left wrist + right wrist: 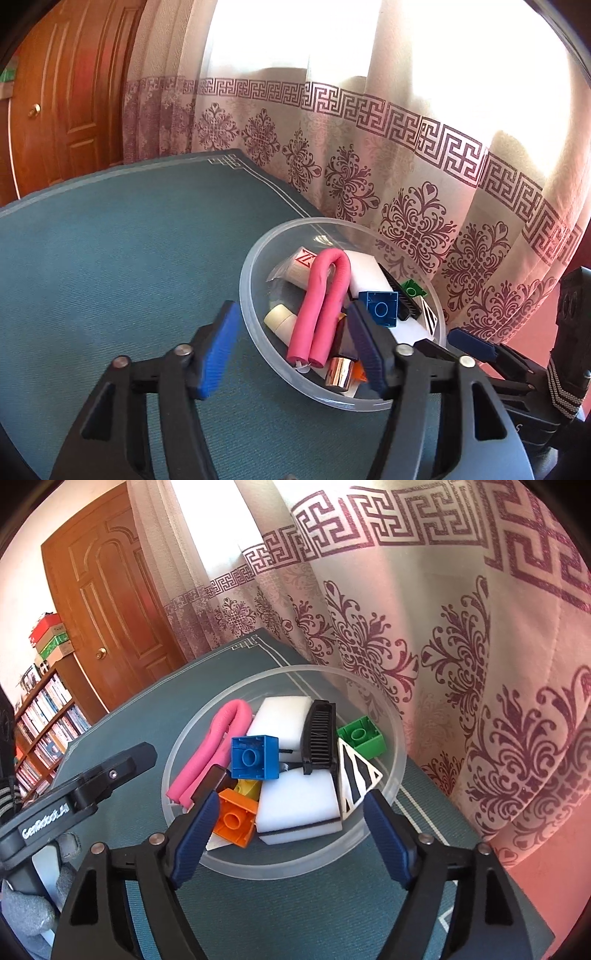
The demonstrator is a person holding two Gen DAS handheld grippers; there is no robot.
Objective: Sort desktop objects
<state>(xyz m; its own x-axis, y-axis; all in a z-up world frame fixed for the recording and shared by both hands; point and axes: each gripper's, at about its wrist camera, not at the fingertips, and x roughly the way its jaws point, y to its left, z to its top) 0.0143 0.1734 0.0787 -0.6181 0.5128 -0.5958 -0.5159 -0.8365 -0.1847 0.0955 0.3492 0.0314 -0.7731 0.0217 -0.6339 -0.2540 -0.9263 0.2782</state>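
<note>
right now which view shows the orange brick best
The right wrist view: the orange brick lies in plain sight at the bowl's near side. The left wrist view shows only an orange sliver behind that tool's finger.

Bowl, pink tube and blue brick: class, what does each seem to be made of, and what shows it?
Bowl: probably translucent plastic, frosted; the cloth shows through its wall.
Pink tube: likely soft foam, matte; it is bent double without creasing.
Blue brick: hard plastic, glossy; sharp moulded edges, round socket.

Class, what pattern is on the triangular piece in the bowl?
Black and white stripes on the triangular piece, clearest in the right wrist view.
</note>
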